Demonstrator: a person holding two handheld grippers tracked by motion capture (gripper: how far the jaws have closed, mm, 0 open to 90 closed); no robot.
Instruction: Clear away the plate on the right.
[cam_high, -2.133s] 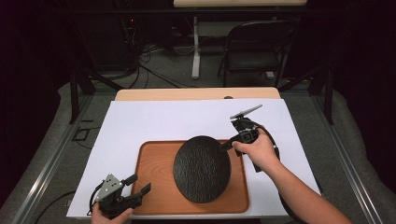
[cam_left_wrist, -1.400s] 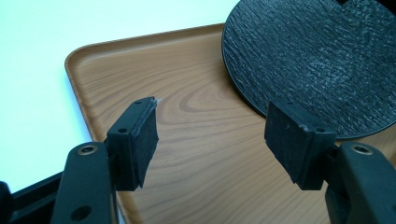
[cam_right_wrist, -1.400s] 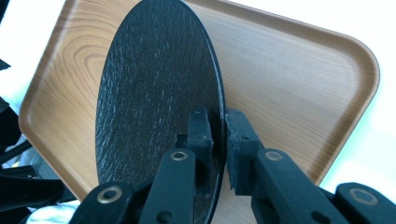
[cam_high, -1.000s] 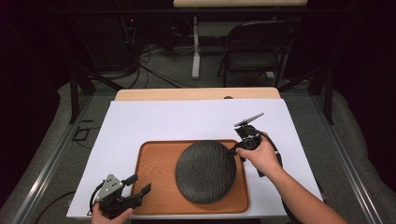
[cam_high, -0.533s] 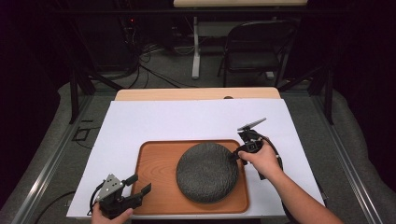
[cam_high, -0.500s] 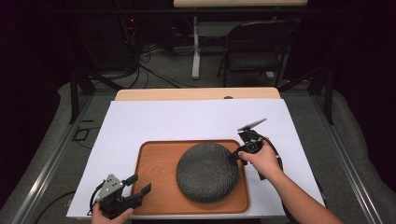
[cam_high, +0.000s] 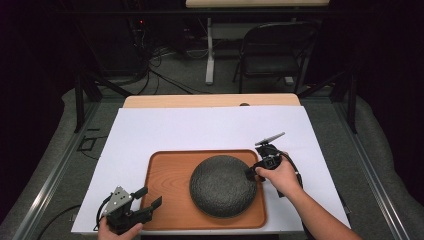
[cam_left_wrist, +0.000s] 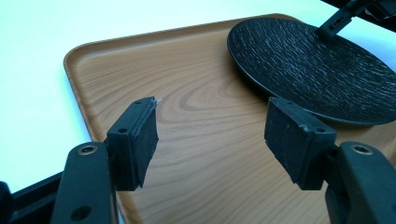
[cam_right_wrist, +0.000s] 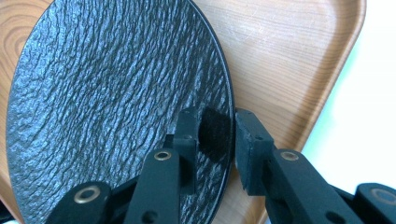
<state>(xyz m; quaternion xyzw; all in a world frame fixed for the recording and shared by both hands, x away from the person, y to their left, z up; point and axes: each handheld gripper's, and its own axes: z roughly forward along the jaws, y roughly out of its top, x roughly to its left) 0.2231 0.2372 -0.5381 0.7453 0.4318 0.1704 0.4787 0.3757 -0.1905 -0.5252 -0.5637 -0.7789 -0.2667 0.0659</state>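
I see the black textured plate (cam_high: 223, 186) lying on the wooden tray (cam_high: 165, 175), toward the tray's right half, its right rim close to the tray's right wall. In the right gripper view the plate's (cam_right_wrist: 116, 107) rim sits between my right gripper's (cam_right_wrist: 219, 140) jaws, one pad above the rim and one below, closed on it. From the high view that right gripper (cam_high: 252, 172) meets the plate at its right edge, my hand (cam_high: 277, 175) just behind it over the tray's right side. My left gripper (cam_high: 147, 197) hovers at the tray's near-left corner, jaws spread wide with nothing between them; in its own view the gripper (cam_left_wrist: 210, 133) looks across bare tray wood (cam_left_wrist: 196, 107) toward the plate (cam_left_wrist: 313, 70). The tray rests on a white sheet (cam_high: 210, 125) covering the table (cam_high: 210, 101).
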